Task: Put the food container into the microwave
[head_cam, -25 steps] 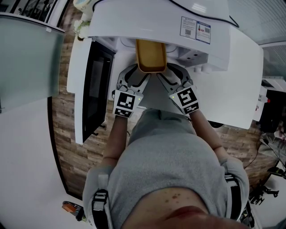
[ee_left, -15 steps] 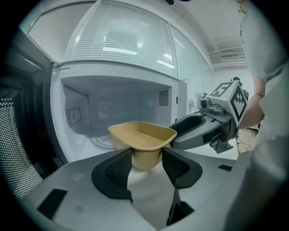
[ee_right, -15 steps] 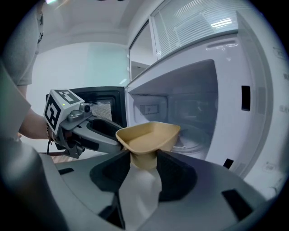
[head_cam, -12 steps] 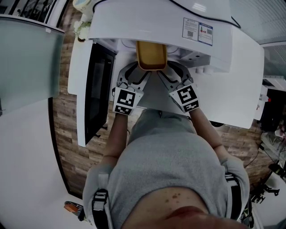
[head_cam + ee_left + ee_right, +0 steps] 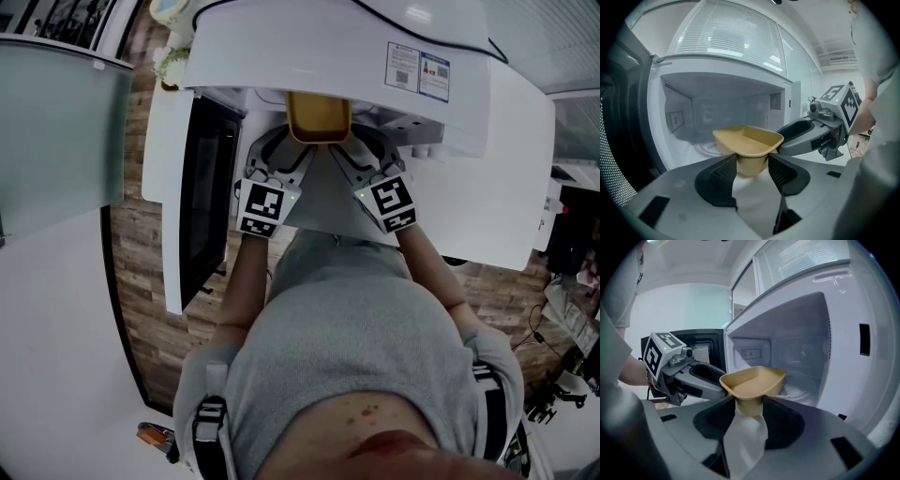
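In the head view the far half of the food container [image 5: 318, 120] is lost under the top of the microwave [image 5: 356, 37], which also covers the cavity, and the print on its two labels [image 5: 417, 66] is too small to read. In the left gripper view the pads of the left claw [image 5: 752, 160] hide the container's base, and the container blocks part of the turntable [image 5: 704, 147] — in the right gripper view the right claw [image 5: 749, 401] hides that base too, and the other claw screens part of the microwave door [image 5: 701, 350].
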The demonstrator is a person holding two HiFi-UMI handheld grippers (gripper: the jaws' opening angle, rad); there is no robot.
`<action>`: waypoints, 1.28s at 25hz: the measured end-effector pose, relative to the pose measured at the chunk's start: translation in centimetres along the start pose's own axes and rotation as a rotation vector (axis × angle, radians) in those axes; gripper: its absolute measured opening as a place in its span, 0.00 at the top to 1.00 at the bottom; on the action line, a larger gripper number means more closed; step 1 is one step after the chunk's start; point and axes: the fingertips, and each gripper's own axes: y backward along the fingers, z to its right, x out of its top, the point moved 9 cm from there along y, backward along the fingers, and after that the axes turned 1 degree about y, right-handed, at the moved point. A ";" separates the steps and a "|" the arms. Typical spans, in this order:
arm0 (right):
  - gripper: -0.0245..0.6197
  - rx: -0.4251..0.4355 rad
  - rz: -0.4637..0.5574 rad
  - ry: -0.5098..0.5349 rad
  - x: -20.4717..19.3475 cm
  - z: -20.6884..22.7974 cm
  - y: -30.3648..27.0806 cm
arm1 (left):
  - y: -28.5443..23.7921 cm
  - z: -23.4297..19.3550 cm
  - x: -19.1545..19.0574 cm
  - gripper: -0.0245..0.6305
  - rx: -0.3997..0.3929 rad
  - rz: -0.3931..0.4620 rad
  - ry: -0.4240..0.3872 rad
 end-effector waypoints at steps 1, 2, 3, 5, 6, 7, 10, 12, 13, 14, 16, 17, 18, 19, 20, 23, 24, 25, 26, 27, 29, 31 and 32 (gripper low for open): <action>0.60 -0.001 0.003 -0.005 0.0 0.1 -0.1 | -0.1 -0.1 0.0 0.64 0.001 0.001 0.002; 0.60 -0.002 0.006 -0.011 0.1 0.1 -0.2 | -0.1 -0.2 0.1 0.64 0.003 0.001 0.002; 0.60 -0.004 0.009 -0.017 0.1 0.1 -0.3 | -0.2 -0.3 0.1 0.64 0.004 0.002 0.002; 0.60 -0.010 0.010 -0.021 0.2 0.2 -0.5 | -0.2 -0.5 0.2 0.64 0.007 0.002 0.003; 0.60 -0.014 0.009 -0.019 0.3 0.2 -0.6 | -0.3 -0.6 0.2 0.64 0.008 0.001 0.005; 0.60 -0.017 0.008 -0.016 0.3 0.2 -0.7 | -0.4 -0.7 0.2 0.64 0.011 0.001 0.006; 0.60 -0.021 0.005 -0.016 0.3 0.4 -0.9 | -0.5 -0.8 0.2 0.64 0.017 0.001 0.010; 0.60 -0.024 0.008 -0.024 0.4 0.4 -1.0 | -0.6 -0.9 0.3 0.64 0.017 0.001 0.010; 0.60 -0.026 0.011 -0.030 0.5 0.4 -1.0 | -0.6 -1.0 0.3 0.64 0.018 0.001 0.009; 0.60 -0.028 0.014 -0.037 0.5 0.4 -1.1 | -0.6 -1.1 0.4 0.64 0.018 0.002 0.008; 0.60 -0.031 0.017 -0.042 0.5 0.5 -1.2 | -0.7 -1.2 0.4 0.64 0.019 0.004 0.009; 0.60 -0.032 0.016 -0.041 0.5 0.5 -1.3 | -0.8 -1.3 0.3 0.64 0.018 0.006 0.010; 0.60 -0.033 0.015 -0.040 0.6 0.6 -1.3 | -0.8 -1.4 0.3 0.64 0.017 0.008 0.011; 0.60 -0.034 0.013 -0.039 0.6 0.6 -1.4 | -0.9 -1.5 0.3 0.64 0.017 0.010 0.012; 0.60 -0.036 0.011 -0.040 0.7 0.6 -1.5 | -0.9 -1.5 0.3 0.64 0.017 0.011 0.014; 0.60 -0.040 0.005 -0.043 0.8 0.7 -1.8 | -1.1 -1.7 0.3 0.64 0.025 0.012 0.019; 0.60 -0.041 0.003 -0.044 0.8 0.7 -1.9 | -1.2 -1.8 0.3 0.64 0.026 0.011 0.020; 0.60 -0.043 0.000 -0.045 0.8 0.8 -1.9 | -1.3 -1.8 0.4 0.64 0.024 0.012 0.020; 0.60 -0.047 -0.001 -0.046 0.9 0.9 -1.9 | -1.4 -1.9 0.5 0.64 0.020 0.013 0.019; 0.60 -0.052 -0.002 -0.048 0.9 1.0 -1.9 | -1.5 -2.0 0.5 0.64 0.018 0.013 0.018; 0.60 -0.063 -0.001 -0.055 1.0 0.9 -2.0 | -1.6 -2.2 0.6 0.64 0.017 0.011 0.018; 0.60 -0.068 -0.001 -0.063 1.1 1.0 -2.2 | -1.7 -2.3 0.7 0.64 0.019 0.009 0.019; 0.60 -0.070 0.000 -0.067 1.1 1.0 -2.2 | -1.7 -2.3 0.7 0.64 0.019 0.009 0.020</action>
